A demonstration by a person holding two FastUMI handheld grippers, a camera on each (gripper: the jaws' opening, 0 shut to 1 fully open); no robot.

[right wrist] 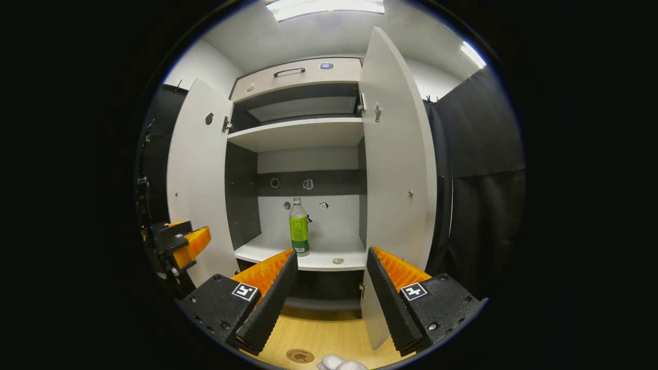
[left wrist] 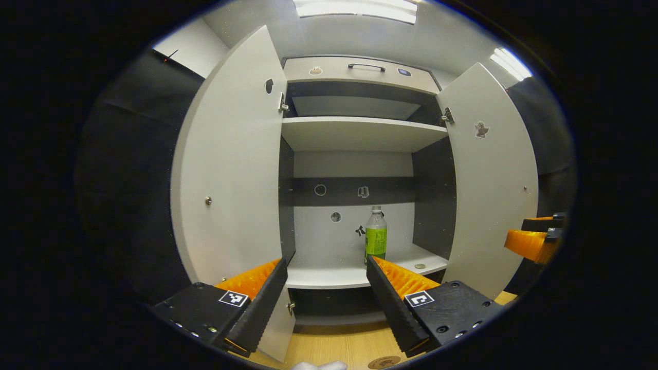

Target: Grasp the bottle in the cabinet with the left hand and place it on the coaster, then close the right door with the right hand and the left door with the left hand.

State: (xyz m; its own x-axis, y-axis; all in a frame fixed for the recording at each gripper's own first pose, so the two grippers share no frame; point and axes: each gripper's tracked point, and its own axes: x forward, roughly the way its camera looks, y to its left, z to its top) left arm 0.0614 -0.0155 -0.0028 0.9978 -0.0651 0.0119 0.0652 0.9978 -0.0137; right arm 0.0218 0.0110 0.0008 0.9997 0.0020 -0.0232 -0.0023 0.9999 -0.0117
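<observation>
A clear bottle with a green label [left wrist: 376, 235] stands upright on the cabinet's lower shelf [left wrist: 339, 275], right of centre. Both cabinet doors are swung wide: the left door [left wrist: 231, 169] and the right door [left wrist: 491, 174]. My left gripper [left wrist: 329, 270] is open in front of the shelf, short of the bottle. In the right gripper view the bottle [right wrist: 298, 228] stands on the shelf [right wrist: 313, 259], between the left door [right wrist: 198, 174] and the right door [right wrist: 396, 164]. My right gripper [right wrist: 331, 259] is open and holds nothing. A round brown coaster [right wrist: 300, 355] lies on the wooden tabletop below; the coaster [left wrist: 384, 362] lies likewise in the left gripper view.
An upper shelf [left wrist: 360, 131] and a drawer with a dark handle [left wrist: 366, 67] sit above. A small round disc [left wrist: 420, 266] lies on the lower shelf near the bottle. Something white [right wrist: 340, 364] lies on the wooden tabletop [right wrist: 324, 334]. The other gripper [left wrist: 534, 241] shows far right.
</observation>
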